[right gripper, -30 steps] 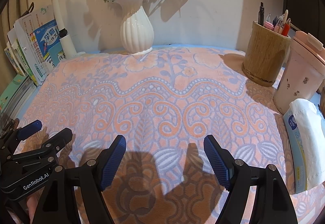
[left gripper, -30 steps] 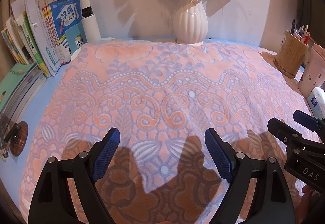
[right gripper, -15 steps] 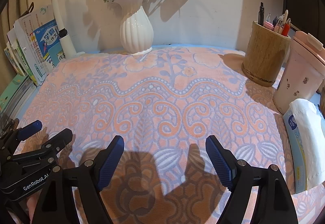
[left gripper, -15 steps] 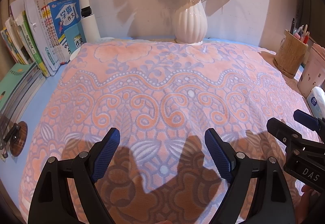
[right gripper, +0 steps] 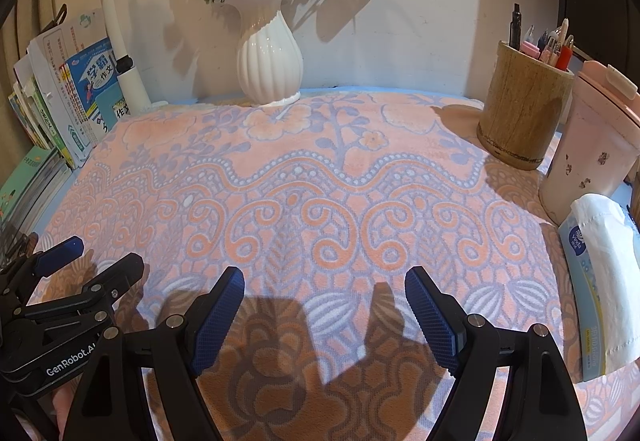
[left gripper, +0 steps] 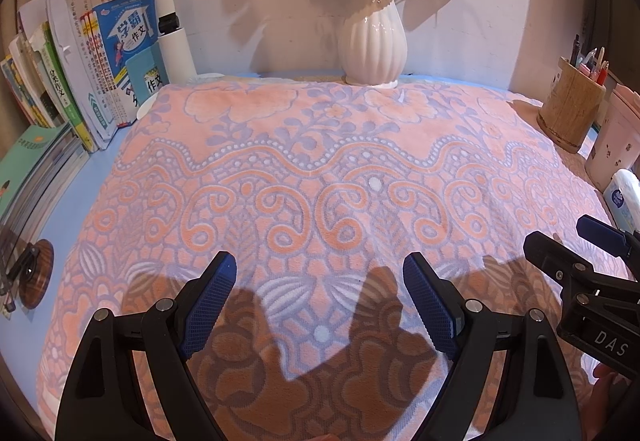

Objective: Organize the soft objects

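A large orange and lavender patterned towel (left gripper: 320, 169) lies spread flat over the blue desk; it also shows in the right wrist view (right gripper: 320, 193). My left gripper (left gripper: 320, 269) is open and empty, hovering over the towel's near part. My right gripper (right gripper: 324, 281) is open and empty too, over the near part a little to the right. The right gripper shows at the right edge of the left wrist view (left gripper: 580, 245). The left gripper shows at the left edge of the right wrist view (right gripper: 96, 257).
A white vase (left gripper: 372, 41) with flowers stands at the back wall. Books (left gripper: 80, 81) and a white lamp post (left gripper: 172, 25) are at the left. A wooden pen holder (right gripper: 524, 109), a pink cup (right gripper: 588, 157) and a tissue pack (right gripper: 600, 281) line the right edge.
The right gripper has shifted very slightly; the left gripper and the towel have not visibly moved.
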